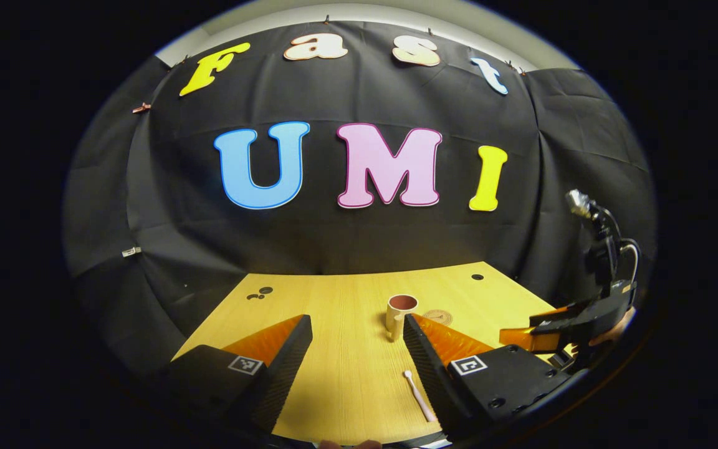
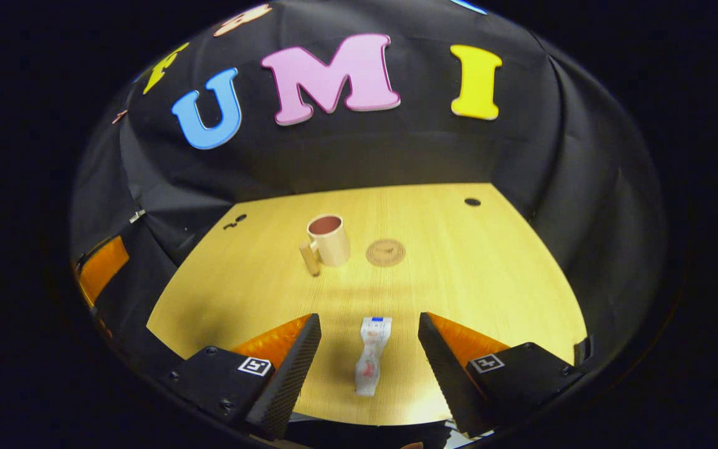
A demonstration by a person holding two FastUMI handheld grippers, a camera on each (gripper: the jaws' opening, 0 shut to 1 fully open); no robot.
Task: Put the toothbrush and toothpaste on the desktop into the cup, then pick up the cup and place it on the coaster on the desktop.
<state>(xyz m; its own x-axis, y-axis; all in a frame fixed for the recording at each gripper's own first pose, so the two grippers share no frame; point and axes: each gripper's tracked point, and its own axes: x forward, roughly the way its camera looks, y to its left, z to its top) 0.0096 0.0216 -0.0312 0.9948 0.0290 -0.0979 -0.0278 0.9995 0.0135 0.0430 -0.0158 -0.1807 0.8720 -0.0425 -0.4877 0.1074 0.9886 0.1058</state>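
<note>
Nearest the lens in the right gripper view, the right gripper (image 2: 369, 330) has its jaws spread wide, and the toothpaste (image 2: 371, 355) lies flat on the desktop (image 2: 490, 280) in the gap between them, its cap end pointing away toward the cup (image 2: 329, 241). Neither finger touches the tube; there is bare wood on both sides of it. In the left gripper view the left gripper (image 1: 357, 333) also has its jaws wide apart and holds nothing. The toothbrush (image 1: 418, 396) lies on the wood just beside the inner edge of one finger, partly hidden by it, so I cannot tell whether they touch.

The cup stands upright mid-desk, handle turned toward the cameras, with the coaster (image 2: 385, 252) just beside it on the far right side and apart from it. The cup looks empty, so my judgement is that neither item has gone in yet.

What could go wrong: the tube looks soft and slick, so a pinch near its tail may let it fold or slide out; closing off-centre could push it sideways instead of lifting it. The toothbrush is thin and flat to the wood, easy to nudge away with a finger edge. Dropping either into the cup at an angle could tip the light cup or knock it by its handle
</note>
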